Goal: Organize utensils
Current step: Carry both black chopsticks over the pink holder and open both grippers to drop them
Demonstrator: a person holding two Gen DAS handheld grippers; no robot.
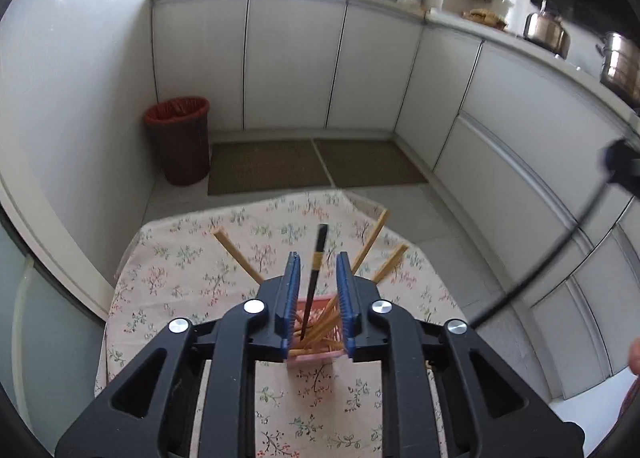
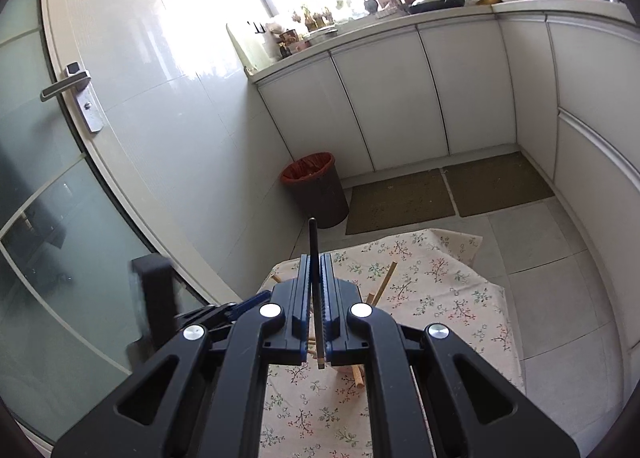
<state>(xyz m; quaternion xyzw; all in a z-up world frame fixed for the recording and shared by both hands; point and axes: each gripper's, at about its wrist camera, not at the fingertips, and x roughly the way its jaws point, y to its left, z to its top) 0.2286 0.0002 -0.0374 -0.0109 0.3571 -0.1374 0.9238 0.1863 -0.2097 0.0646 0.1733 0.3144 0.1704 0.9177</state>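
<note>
Two black chopsticks; pink holder mostly hidden (behind left jaws).

On the tabletop stands a small holder, and several wooden chopsticks stand in it, leaning out to the left and to the right. The left tongs are above the holder, and one dark chopstick rises between their two fingers, apart from both, with its lower end in the holder. The right tongs are to the right of the left tongs and press on another dark chopstick. Behind the tabletop, two mats lie side by side on the floor, before the cabinets. A bin stands left of the mats, beside the wall.
</note>
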